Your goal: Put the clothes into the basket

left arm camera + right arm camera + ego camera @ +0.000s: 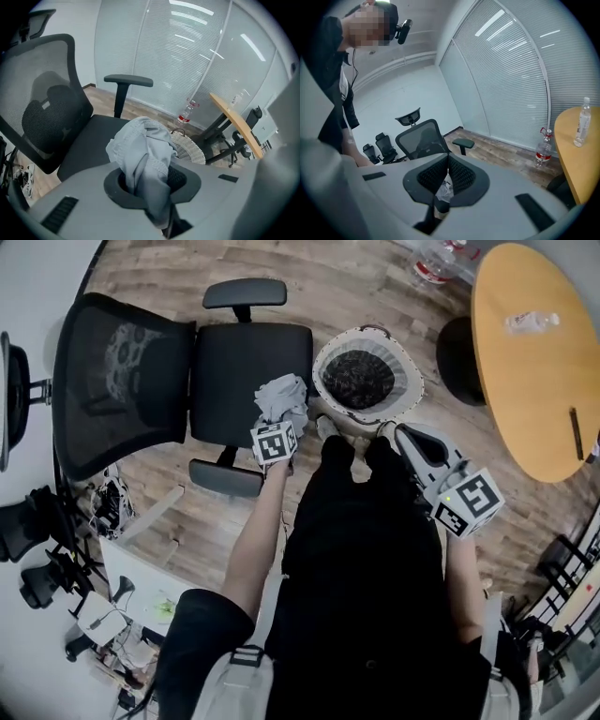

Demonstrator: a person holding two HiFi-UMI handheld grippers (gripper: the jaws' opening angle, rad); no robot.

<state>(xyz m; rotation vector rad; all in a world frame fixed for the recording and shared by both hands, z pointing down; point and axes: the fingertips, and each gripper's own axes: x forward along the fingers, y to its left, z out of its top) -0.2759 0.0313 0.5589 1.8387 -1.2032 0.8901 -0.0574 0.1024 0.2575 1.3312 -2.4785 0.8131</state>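
A crumpled light-grey garment (281,395) hangs in my left gripper (279,418), which is shut on it just above the front edge of the black office chair's seat (248,362). In the left gripper view the garment (145,154) bulges up out of the left gripper (150,180) and hides the pads. The round white wicker basket (412,381) stands on the floor just right of the chair, with dark clothes (358,379) inside; its rim also shows as the basket (190,150) behind the garment. My right gripper (398,432) hovers near the basket's near side; this right gripper (447,176) is shut and holds nothing.
A tan oval table (534,362) with a water bottle (530,322) stands to the right. Another bottle (436,263) stands on the wood floor beyond the basket. More black chairs and clutter (37,531) crowd the left side. The person's dark legs (366,521) fill the middle.
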